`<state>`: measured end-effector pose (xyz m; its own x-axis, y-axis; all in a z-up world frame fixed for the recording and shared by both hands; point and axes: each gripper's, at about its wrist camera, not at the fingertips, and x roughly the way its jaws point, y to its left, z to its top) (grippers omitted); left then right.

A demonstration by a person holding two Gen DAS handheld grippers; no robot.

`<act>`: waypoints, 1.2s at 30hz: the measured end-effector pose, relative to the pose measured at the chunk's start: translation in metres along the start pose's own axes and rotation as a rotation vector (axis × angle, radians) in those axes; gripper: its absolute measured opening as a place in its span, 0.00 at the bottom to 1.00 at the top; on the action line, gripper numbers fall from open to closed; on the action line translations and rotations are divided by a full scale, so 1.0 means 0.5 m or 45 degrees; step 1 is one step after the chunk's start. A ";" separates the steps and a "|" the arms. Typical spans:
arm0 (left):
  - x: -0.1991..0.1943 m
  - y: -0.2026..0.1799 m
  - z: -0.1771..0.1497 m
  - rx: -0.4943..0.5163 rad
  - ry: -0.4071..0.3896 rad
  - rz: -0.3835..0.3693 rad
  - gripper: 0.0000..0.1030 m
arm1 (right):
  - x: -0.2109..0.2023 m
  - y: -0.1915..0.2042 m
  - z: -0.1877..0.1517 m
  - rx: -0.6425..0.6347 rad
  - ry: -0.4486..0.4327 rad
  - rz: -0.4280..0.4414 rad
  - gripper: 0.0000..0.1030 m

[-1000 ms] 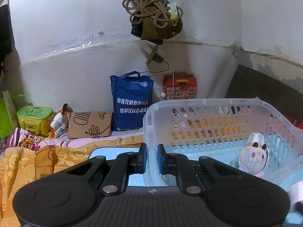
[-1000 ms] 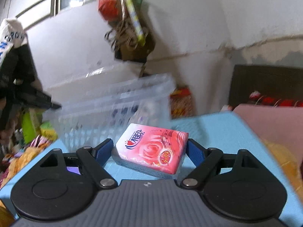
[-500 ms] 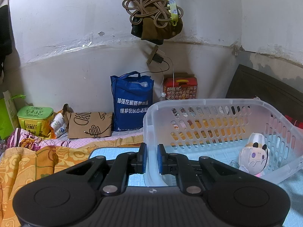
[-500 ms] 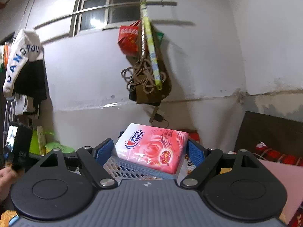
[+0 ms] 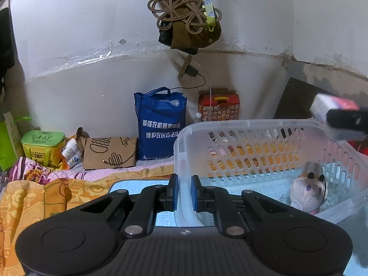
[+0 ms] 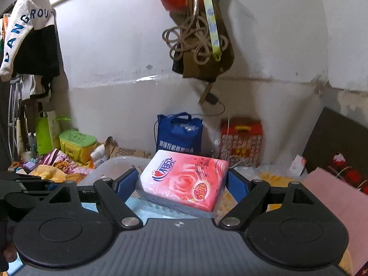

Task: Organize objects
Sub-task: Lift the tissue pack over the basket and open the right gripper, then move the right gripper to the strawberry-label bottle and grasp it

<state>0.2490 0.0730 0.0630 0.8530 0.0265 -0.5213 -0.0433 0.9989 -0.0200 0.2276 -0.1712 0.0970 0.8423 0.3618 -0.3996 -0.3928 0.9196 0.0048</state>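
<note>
A pink pack of tissues (image 6: pixel 184 180) is held across its short ends between the blue pads of the right gripper (image 6: pixel 182 185), whose jaws stand wide and press on the pack from both sides. In the left wrist view the same pack (image 5: pixel 331 105) shows blurred at the right edge, raised above the far right rim of the white perforated laundry basket (image 5: pixel 230 124). The pack is judged light and soft: a film-wrapped stack that gives under pressure and whose glossy wrapper may slide, so the hold is best kept on the narrow ends, near the middle of the thickness, with moderate force only. Nothing about it looks fragile, so a short drop into the basket should do no harm. The left gripper (image 5: pixel 183 193) is closed on the near corner wall of the basket, the thin plastic pinched between its pads, which is judged to steady the basket. That wall is stiff but flexible and could bend if pulled. Inside the basket, at the right, a small plush toy (image 5: pixel 307 193) lies on the bottom. Behind, a blue tote bag (image 5: pixel 161 124) and a red carton (image 5: pixel 219 104) stand against the wall, and an orange floral blanket (image 5: pixel 34 197) is spread at the left.
</note>
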 end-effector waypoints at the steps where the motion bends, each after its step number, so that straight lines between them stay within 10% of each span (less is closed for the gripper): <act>1: -0.001 0.003 0.000 -0.005 0.001 -0.006 0.14 | 0.005 0.000 -0.001 0.005 0.010 0.002 0.82; 26: -0.004 0.005 -0.004 0.009 -0.005 0.002 0.14 | -0.026 -0.036 -0.019 0.076 -0.043 -0.046 1.00; 36: -0.002 0.003 -0.004 0.011 -0.007 0.000 0.14 | -0.197 -0.039 -0.108 0.085 -0.300 -0.158 1.00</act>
<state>0.2470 0.0747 0.0619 0.8557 0.0267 -0.5167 -0.0388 0.9992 -0.0126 0.1325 -0.2333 0.0869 0.9482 0.2640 -0.1765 -0.2625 0.9644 0.0322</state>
